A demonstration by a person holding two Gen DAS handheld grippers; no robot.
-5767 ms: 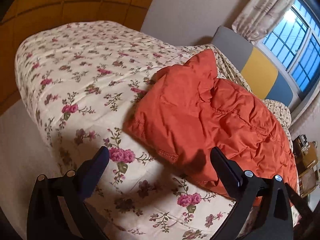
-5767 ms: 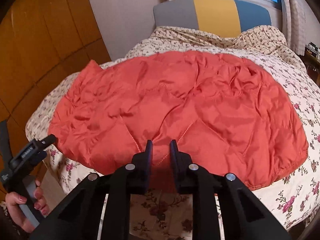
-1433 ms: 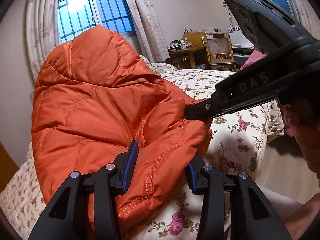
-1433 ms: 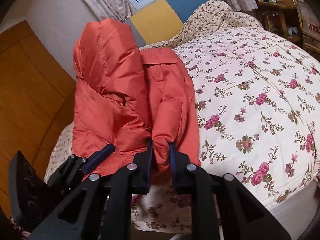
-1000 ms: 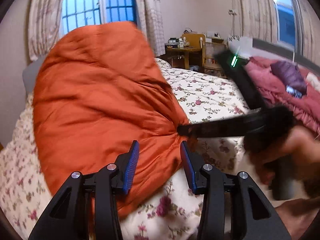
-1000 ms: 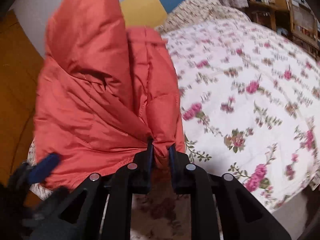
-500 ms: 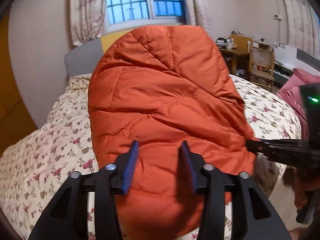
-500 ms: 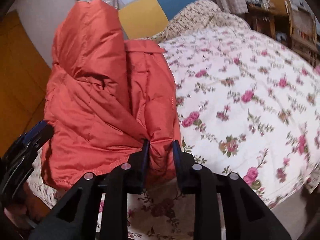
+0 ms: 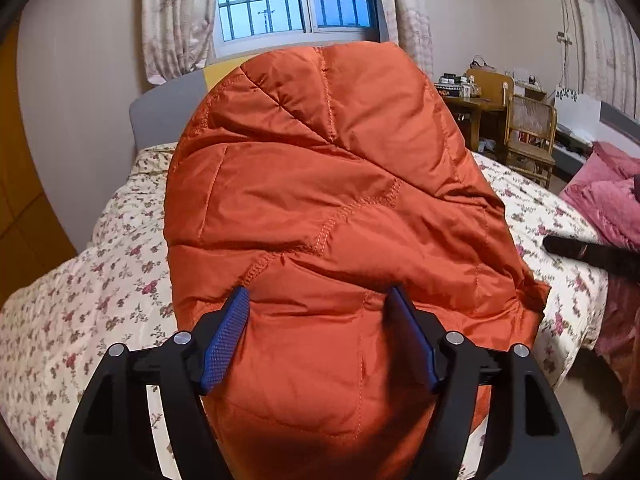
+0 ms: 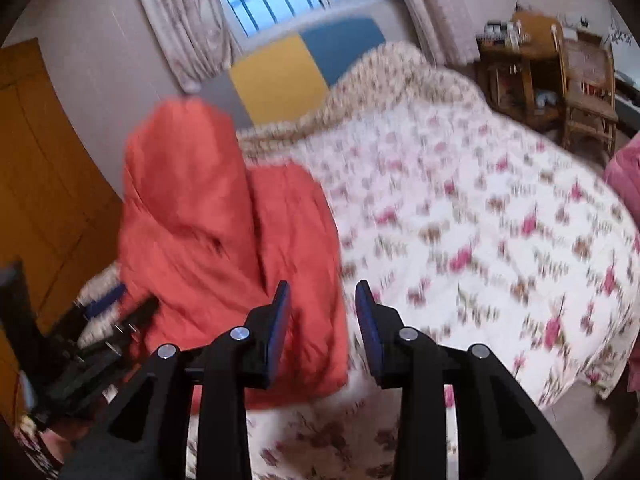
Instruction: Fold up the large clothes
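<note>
Both tongs angle downward, jaws opening: left tongs (image 9: 320,340) straddle the orange quilted jacket (image 9: 328,200) without pressing it. Right tongs (image 10: 322,324) hang apart just beside the jacket's edge, above the floral bedspread (image 10: 480,220).

The picture is blurred. The right gripper (image 10: 322,300) hangs over a floral bedspread (image 10: 480,216), its jaws opening; the edge of an orange jacket (image 10: 208,224) appears to lie just clear of them. The left gripper (image 10: 116,308) shows at lower left, beside the jacket.
</note>
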